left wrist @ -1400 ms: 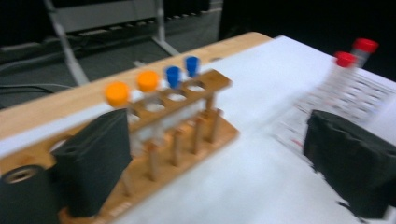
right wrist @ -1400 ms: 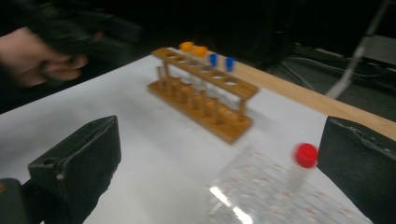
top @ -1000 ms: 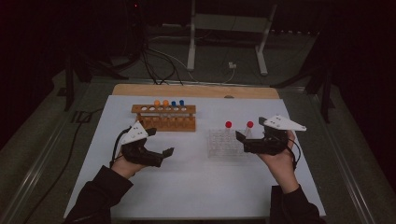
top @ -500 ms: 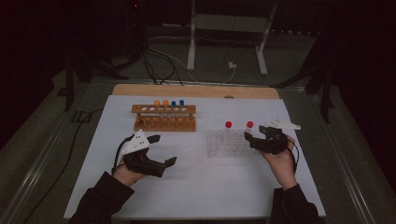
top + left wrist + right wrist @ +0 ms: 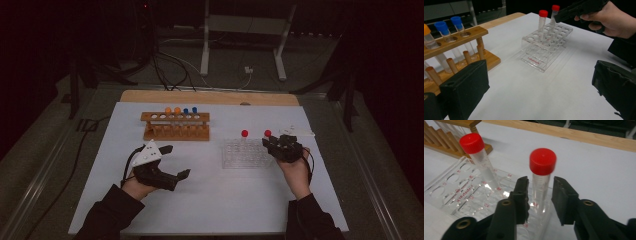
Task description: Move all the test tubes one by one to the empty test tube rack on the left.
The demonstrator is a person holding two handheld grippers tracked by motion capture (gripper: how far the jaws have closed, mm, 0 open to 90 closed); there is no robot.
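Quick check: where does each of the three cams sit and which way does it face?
High view: above the person's side, looking forward and down on the table; both forearms, left claw, right claw.
Left gripper view: rides the left claw, looks across at the clear rack; own jaws wide apart.
Right gripper view: rides the right claw, jaws closing in on a red-capped tube, gaps visible.
Shared: all show the clear rack, red-capped tubes and wooden rack.

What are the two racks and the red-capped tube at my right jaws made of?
Clear rack: glossy see-through plastic, probably acrylic. Brown rack: wood, grain and dowels visible. Red-capped tube: transparent, likely plastic, though glass is possible; matte red cap.
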